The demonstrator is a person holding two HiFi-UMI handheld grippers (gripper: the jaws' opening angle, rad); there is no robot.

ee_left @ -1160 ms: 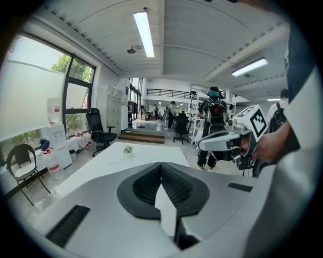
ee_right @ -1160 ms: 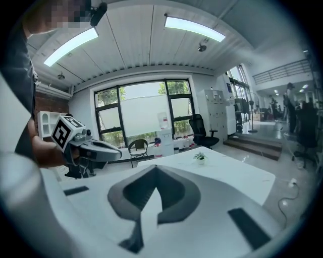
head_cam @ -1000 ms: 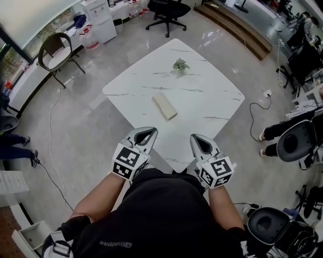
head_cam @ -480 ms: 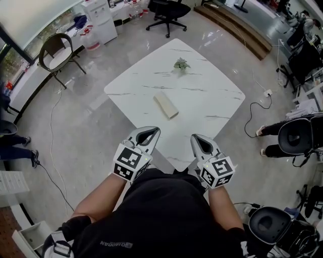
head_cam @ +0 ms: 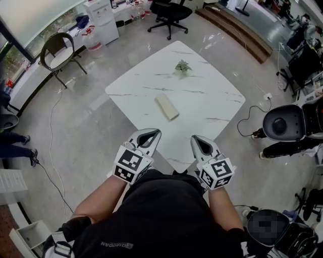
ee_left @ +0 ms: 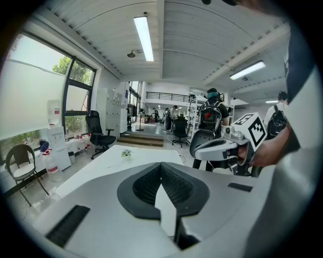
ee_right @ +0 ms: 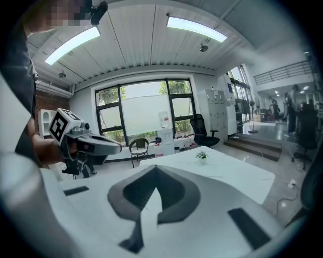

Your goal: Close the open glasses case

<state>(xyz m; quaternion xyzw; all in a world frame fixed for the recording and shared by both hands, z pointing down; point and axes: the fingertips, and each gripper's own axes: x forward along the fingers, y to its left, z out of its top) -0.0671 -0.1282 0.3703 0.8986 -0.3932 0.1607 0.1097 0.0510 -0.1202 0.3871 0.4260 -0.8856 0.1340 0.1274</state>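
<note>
White marble table (head_cam: 202,101) stands cornerwise to the person, and the glasses case (head_cam: 166,107) lies flat near its middle, a cream oblong set at a slant with its long side running from upper left to lower right. From the head view it cannot be told whether its lid is up or down. Beyond the case, toward the far corner of the table, sits a small potted plant (head_cam: 182,66), well apart from it. Both grippers hang at the near corner of the table, close to the person's body and well short of the case. The left gripper (head_cam: 153,132) has its jaws brought together at the tips, with nothing between them; its own view shows only the hollow between the ribbed pads. The right gripper (head_cam: 194,137) is likewise closed tip to tip and empty. The two are held side by side, apart from each other, pointing out over the table. Around the table spreads a glossy grey floor (head_cam: 101,126), with a black office chair (head_cam: 169,10) past the far corner and a round-backed chair (head_cam: 58,50) off to the left.
</note>
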